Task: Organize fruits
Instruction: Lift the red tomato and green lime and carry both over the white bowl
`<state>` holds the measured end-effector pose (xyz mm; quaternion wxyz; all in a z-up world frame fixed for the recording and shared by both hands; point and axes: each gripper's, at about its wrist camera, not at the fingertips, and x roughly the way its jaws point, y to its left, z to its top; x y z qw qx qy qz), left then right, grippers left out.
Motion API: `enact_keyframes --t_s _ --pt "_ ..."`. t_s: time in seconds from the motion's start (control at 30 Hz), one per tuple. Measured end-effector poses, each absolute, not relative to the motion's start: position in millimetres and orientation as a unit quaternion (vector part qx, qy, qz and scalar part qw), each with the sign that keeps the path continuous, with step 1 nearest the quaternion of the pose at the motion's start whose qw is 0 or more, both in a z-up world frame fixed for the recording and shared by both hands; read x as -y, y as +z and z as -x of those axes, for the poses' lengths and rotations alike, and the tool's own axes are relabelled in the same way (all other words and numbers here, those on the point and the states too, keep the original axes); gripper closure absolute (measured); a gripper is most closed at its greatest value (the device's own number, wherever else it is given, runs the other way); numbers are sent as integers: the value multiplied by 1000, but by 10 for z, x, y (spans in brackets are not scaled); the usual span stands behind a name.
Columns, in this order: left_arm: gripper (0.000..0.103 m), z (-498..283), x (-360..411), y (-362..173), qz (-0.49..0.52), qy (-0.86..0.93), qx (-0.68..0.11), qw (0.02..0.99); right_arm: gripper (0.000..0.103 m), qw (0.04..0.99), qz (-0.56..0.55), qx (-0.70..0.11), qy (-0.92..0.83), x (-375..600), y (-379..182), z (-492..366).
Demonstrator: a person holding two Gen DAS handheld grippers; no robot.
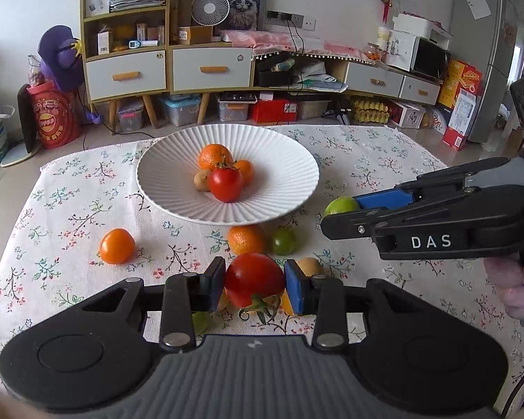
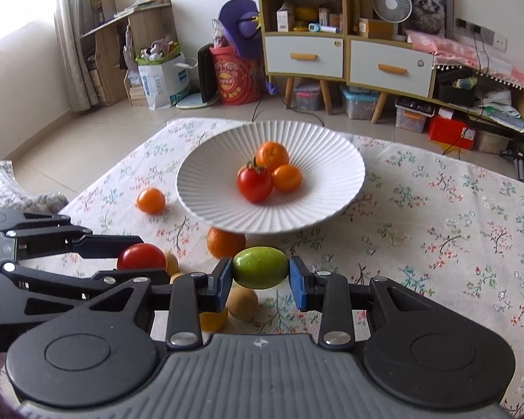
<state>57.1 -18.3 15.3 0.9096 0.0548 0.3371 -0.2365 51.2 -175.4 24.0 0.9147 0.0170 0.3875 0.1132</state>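
A white ribbed bowl [image 1: 279, 160] [image 2: 318, 146] stands on the floral tablecloth and holds a red tomato [image 1: 225, 185] [image 2: 254, 183], two oranges and a small brown fruit. My left gripper [image 1: 254, 281] is shut on a red tomato [image 1: 253, 277] with a green stem, lifted just above the cloth; the same tomato [image 2: 141, 256] shows in the right wrist view. My right gripper [image 2: 260, 274] is shut on a green fruit [image 2: 259, 267], also seen as the green fruit [image 1: 340, 205] at the gripper's tip in the left wrist view.
Loose on the cloth in front of the bowl lie an orange tomato [image 1: 116, 246] [image 2: 151, 200], an orange [image 1: 246, 239] [image 2: 225, 242], a green tomato [image 1: 283, 241] and a brown fruit [image 2: 242, 303]. Cabinets and boxes stand beyond the table. A hand [image 1: 520, 279] grips the right tool.
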Motion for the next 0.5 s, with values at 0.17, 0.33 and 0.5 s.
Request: enact_keyframes --t_s 0.17,0.33,0.5 --pt "69 -687 190 235 -44 -226 -328 916 71 919 -29 -380 104 1784 289 -617" --pt "69 -821 238 291 -43 -219 -323 920 71 920 -34 -380 95 1788 292 -735" --pt "69 -947 307 317 -49 -213 -314 924 71 919 -42 -383 83 1815 290 -858"
